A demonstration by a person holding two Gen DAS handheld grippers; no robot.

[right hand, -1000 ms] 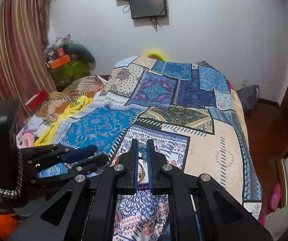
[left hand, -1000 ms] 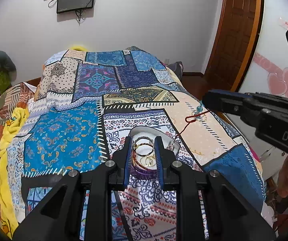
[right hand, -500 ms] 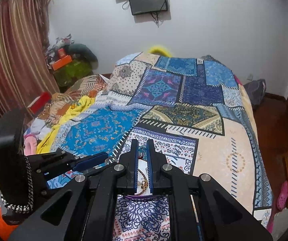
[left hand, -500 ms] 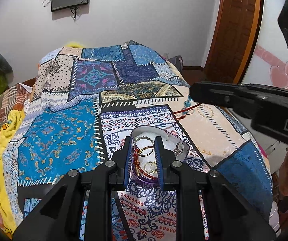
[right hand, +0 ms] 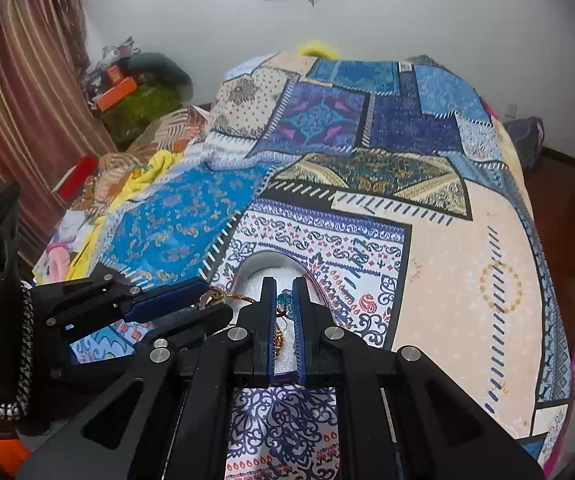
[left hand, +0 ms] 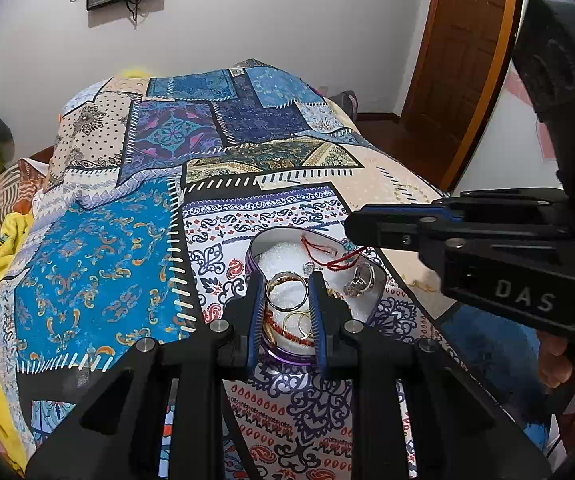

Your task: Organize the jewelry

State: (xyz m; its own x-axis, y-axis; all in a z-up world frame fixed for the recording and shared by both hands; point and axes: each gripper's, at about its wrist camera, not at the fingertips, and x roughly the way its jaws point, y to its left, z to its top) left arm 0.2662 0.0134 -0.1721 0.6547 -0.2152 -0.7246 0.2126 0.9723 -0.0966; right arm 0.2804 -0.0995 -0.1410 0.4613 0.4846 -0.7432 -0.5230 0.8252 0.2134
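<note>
A purple-rimmed jewelry box (left hand: 377, 298) with white padding lies open on the patchwork bedspread (left hand: 99, 276). It holds gold bangles (left hand: 287, 286), rings and a silver piece (left hand: 357, 282). My left gripper (left hand: 286, 280) is partly open and empty, its fingers low over the bangles. My right gripper (right hand: 285, 284) hangs over the box (right hand: 265, 260), shut on a red thread bracelet (left hand: 319, 250) with a blue bead (right hand: 285, 300); the thread trails into the box. It shows from the side in the left view (left hand: 351, 226).
The bed runs far ahead, with a wall behind it. Clothes and a yellow cloth (right hand: 143, 176) pile at its left side. A wooden door (left hand: 459, 64) and bare floor lie to the right.
Both grippers have moved forward and lower over the box. The right gripper has carried the red thread bracelet from beside the box down over its padding.
</note>
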